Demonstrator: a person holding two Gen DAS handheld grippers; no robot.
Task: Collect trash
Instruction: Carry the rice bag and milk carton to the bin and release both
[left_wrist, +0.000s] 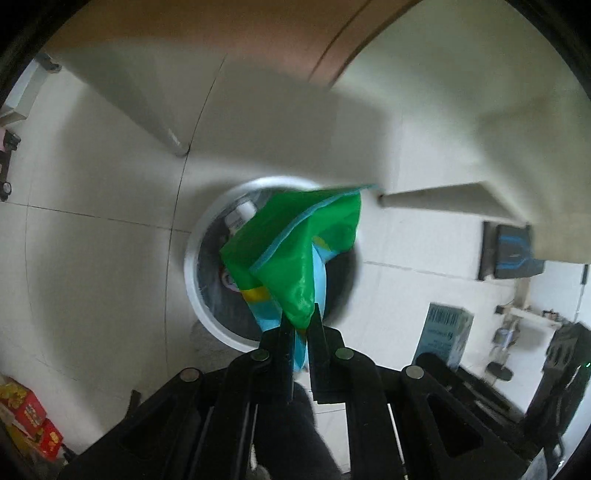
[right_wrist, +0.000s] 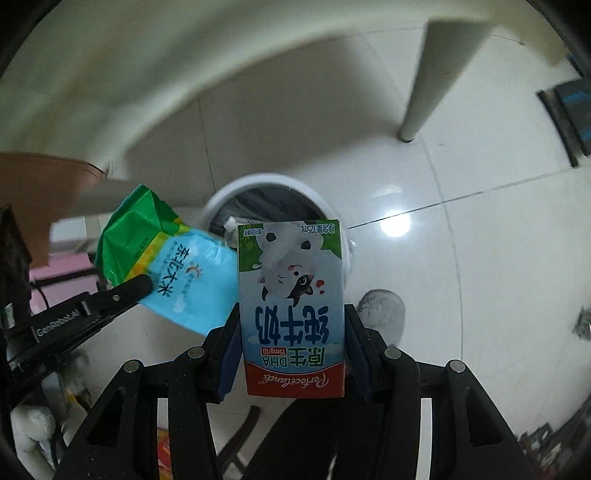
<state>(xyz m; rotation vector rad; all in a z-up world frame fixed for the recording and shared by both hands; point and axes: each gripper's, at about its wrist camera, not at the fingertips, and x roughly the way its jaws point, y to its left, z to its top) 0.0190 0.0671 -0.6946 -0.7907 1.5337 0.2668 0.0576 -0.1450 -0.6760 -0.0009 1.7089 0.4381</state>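
My left gripper (left_wrist: 300, 325) is shut on a crumpled green and light-blue plastic bag (left_wrist: 295, 251), held above the round white trash bin (left_wrist: 192, 266) on the floor. A small white bottle (left_wrist: 242, 216) lies inside the bin. My right gripper (right_wrist: 291, 321) is shut on a small milk carton (right_wrist: 291, 306) with a cartoon cow, held upright over the near rim of the same bin (right_wrist: 221, 195). In the right wrist view the left gripper (right_wrist: 122, 291) and its bag (right_wrist: 170, 269) hang to the left of the carton.
A cream table with legs (right_wrist: 424, 81) stands over the white tiled floor. A blue box (left_wrist: 445, 332) stands on the floor at the right, red boxes (left_wrist: 29, 417) at the lower left. A dark scuff (right_wrist: 382, 310) marks the floor beside the bin.
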